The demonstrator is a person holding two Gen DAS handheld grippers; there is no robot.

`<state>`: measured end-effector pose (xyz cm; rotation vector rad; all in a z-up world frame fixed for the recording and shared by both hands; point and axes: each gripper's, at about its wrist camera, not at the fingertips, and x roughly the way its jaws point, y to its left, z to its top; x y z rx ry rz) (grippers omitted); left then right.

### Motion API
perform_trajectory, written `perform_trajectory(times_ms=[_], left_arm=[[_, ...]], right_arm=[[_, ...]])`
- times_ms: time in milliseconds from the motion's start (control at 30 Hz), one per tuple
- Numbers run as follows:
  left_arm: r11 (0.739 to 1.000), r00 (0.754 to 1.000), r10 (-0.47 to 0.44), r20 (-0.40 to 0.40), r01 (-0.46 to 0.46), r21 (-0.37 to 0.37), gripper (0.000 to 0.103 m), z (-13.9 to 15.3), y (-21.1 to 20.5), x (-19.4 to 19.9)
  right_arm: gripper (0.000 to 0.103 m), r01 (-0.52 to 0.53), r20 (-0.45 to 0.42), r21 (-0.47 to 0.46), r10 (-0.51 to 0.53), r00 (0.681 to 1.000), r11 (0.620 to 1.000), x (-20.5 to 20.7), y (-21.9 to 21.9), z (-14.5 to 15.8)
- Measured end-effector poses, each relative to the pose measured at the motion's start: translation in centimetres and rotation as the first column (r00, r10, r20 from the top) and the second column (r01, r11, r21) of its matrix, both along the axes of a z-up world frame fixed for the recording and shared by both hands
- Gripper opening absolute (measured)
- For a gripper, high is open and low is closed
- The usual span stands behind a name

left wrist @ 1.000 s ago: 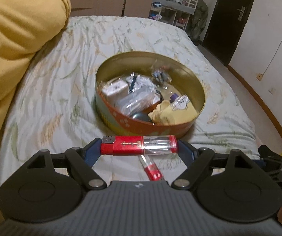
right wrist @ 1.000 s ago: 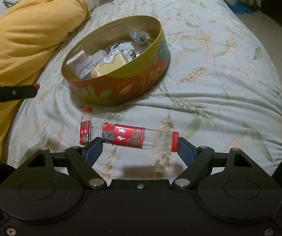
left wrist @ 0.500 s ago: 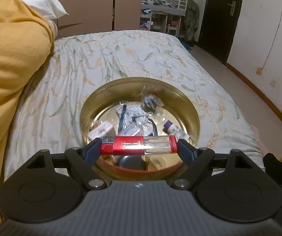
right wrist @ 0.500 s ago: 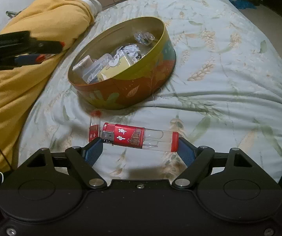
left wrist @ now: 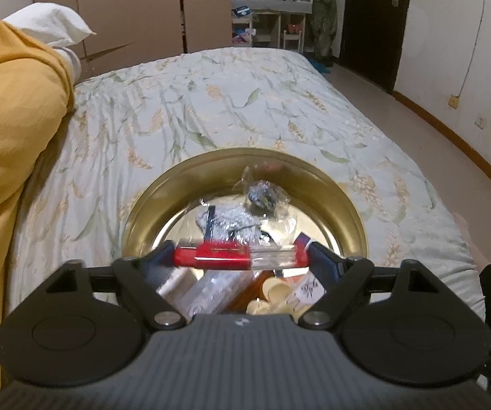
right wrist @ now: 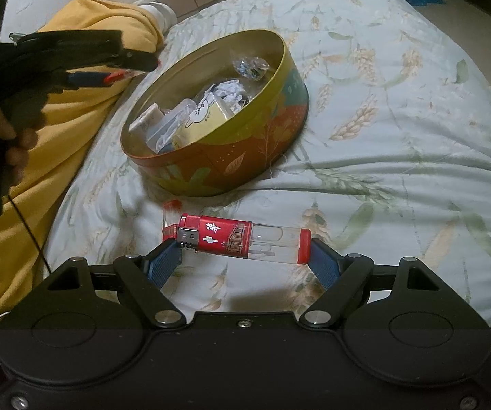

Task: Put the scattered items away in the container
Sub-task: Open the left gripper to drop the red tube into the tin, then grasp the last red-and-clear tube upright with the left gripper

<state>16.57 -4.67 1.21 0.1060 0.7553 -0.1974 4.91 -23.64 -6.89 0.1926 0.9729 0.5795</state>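
round tin [left wrist: 355, 205] on the floral bedspread [left wrist: 211, 102], gold inside, orange and teal outside [right wrist: 245, 157], already holding a small box, clear packets, a crinkled bag [left wrist: 262, 194] and a yellow cartoon card [right wrist: 204, 119]

left gripper [left wrist: 242, 256] over the tin's near half, pointing down into it; jaws opening, a red and clear lighter [left wrist: 235, 256] lying crosswise between the fingertips, motion-blurred, a sliver of gap at its left end, so no longer pressed; whether falling or resting on a pad cannot be told. seen from the right wrist view as a dark tool [right wrist: 108, 77] held up left of the tin, a red tip peeking out at the fingers, a hand [right wrist: 9, 136] wrapped on its handle

right gripper [right wrist: 245, 253] low over the bedspread in front of the tin, clamped endwise on a second red lighter [right wrist: 245, 239], left pad on the metal head, right pad on the red base, clear tank in the middle, slightly tilted

third small red lighter [right wrist: 170, 218] flat on the cover, just behind the held one's head end, near the tin's front wall but apart from it

yellow blanket [left wrist: 6, 136] heaped along the left, white pillow [left wrist: 47, 27] behind it, wardrobe [left wrist: 125, 7] and dark door [left wrist: 372, 17] at the far end of the room
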Motion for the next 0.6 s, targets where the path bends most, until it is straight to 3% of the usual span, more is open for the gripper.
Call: perform_trajectory(times_ms=[67,600], left_arm=[[1.000,1.000,0.026,0.007,-0.026,0.002,0.103,-0.2,0.4,-0.1],[1.000,0.977,0.004,-0.211,0.001,0.024,0.103,-7.5,2.4,-4.2]], right_arm=[[0.081,0.002,-0.005,0.006,-0.001,1.000,1.000,0.1,0.0,-0.1],[0.081,0.021,-0.016,0.026,-0.021,1.000,0.999,0.3,-0.3,-0.1]])
